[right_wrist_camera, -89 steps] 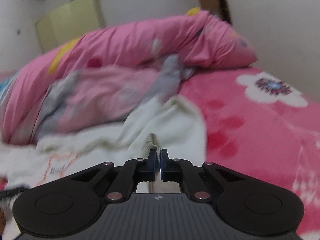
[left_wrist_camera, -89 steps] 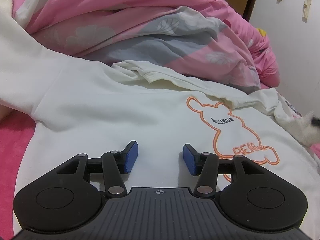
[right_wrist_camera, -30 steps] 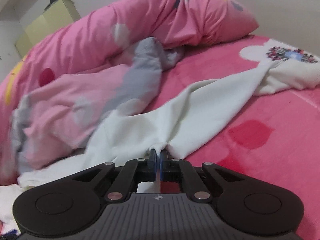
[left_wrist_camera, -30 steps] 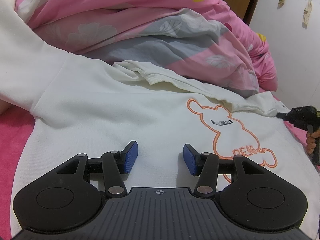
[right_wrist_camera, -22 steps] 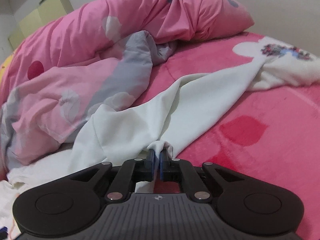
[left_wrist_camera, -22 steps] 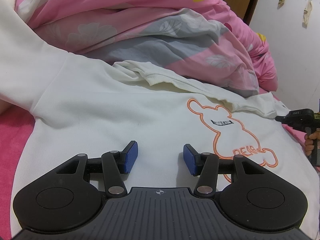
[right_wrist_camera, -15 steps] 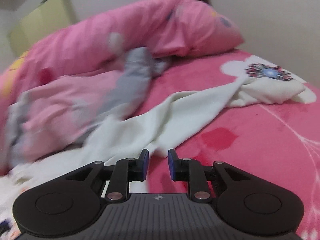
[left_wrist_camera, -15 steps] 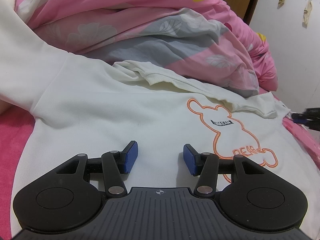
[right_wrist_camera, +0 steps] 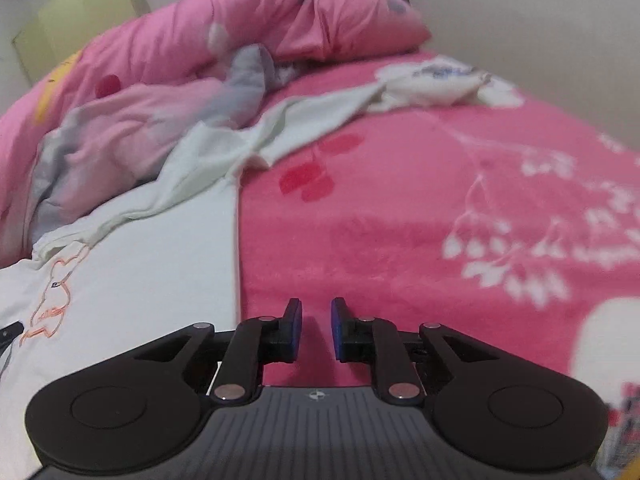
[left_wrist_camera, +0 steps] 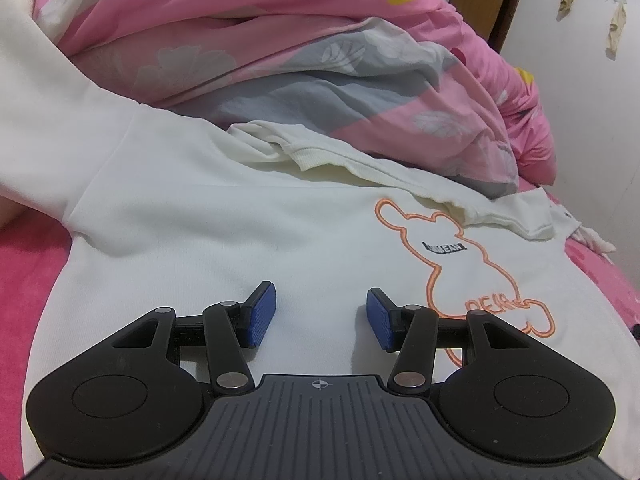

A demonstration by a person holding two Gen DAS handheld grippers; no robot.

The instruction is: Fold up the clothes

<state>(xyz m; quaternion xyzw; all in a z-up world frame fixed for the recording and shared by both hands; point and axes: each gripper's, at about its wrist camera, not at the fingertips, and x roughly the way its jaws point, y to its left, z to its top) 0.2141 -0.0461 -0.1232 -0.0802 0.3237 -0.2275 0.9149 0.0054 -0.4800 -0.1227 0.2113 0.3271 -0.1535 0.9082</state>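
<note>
A white sweatshirt point(left_wrist_camera: 240, 240) with an orange bear outline point(left_wrist_camera: 460, 264) lies front up on the bed, its collar point(left_wrist_camera: 320, 156) toward the duvet. My left gripper point(left_wrist_camera: 321, 316) hovers low over its chest, open, with nothing between the blue pads. One sleeve point(left_wrist_camera: 48, 128) runs off to the upper left. In the right wrist view the other sleeve point(right_wrist_camera: 304, 120) lies stretched out across the pink blanket point(right_wrist_camera: 400, 220) to its cuff point(right_wrist_camera: 436, 88). My right gripper point(right_wrist_camera: 316, 328) is over the blanket just beside the sweatshirt's point(right_wrist_camera: 140, 280) straight side edge; its jaws are closing with nothing between them.
A bunched pink and grey duvet point(left_wrist_camera: 280, 40) is heaped behind the sweatshirt and also shows in the right wrist view point(right_wrist_camera: 200, 40). A wall point(left_wrist_camera: 592, 120) bounds the bed on the right. A yellow-green cabinet point(right_wrist_camera: 80, 12) stands beyond the duvet.
My right gripper let go of the sleeve, opened, and drew back along the blanket to the sweatshirt's side edge, leaving the left wrist view. The sleeve now lies stretched out. My left gripper stayed still.
</note>
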